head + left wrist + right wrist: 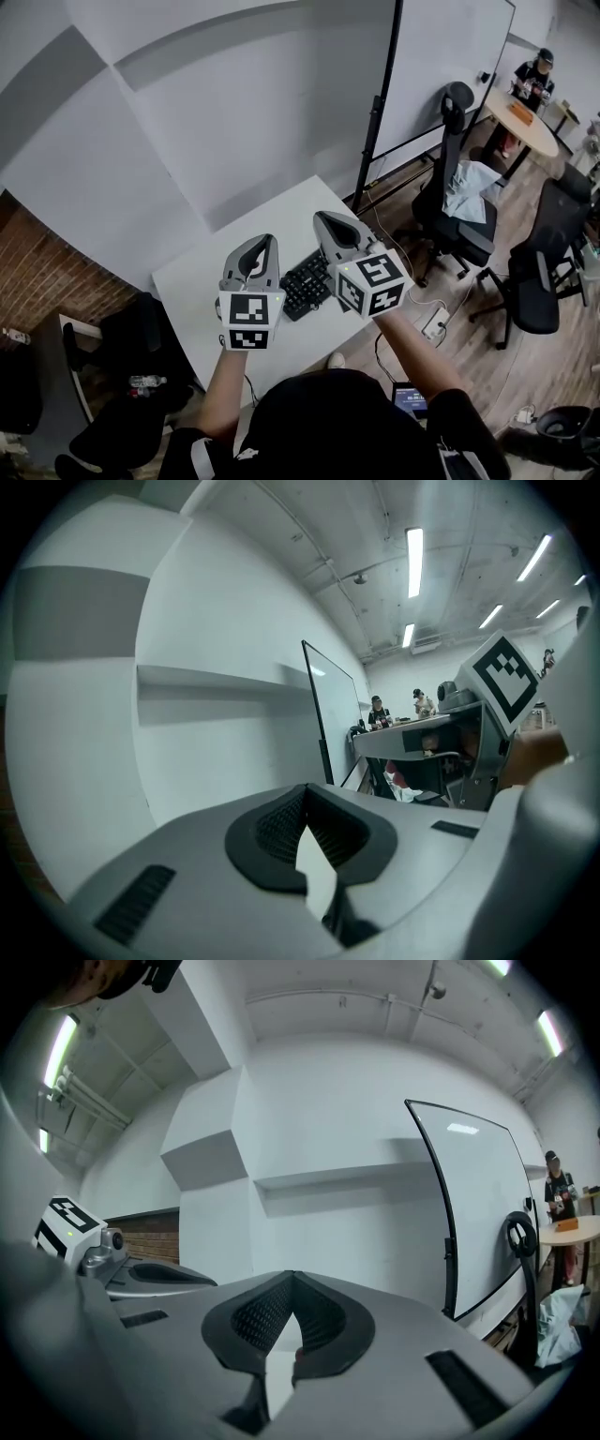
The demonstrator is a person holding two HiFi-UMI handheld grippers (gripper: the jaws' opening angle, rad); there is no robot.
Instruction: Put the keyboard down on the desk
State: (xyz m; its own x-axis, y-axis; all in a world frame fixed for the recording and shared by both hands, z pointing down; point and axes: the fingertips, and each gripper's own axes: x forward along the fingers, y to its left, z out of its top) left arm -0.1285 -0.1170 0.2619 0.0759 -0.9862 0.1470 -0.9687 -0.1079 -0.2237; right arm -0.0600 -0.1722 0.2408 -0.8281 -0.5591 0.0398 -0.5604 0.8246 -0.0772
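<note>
Left gripper (263, 241) and right gripper (325, 218) are held above the white desk (202, 277), both with jaws closed and empty. Black keyboard (303, 284) lies flat on the desk below them.

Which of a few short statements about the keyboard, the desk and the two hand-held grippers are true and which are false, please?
1. The keyboard lies on the white desk. True.
2. The left hand-held gripper is clamped on the keyboard. False: its jaws are shut on nothing, and it is held up above the desk.
3. The right hand-held gripper has its jaws shut, with nothing between them. True.
4. The keyboard is white. False: it is black.
5. A whiteboard stands beyond the desk, towards the right of the head view. True.
</note>
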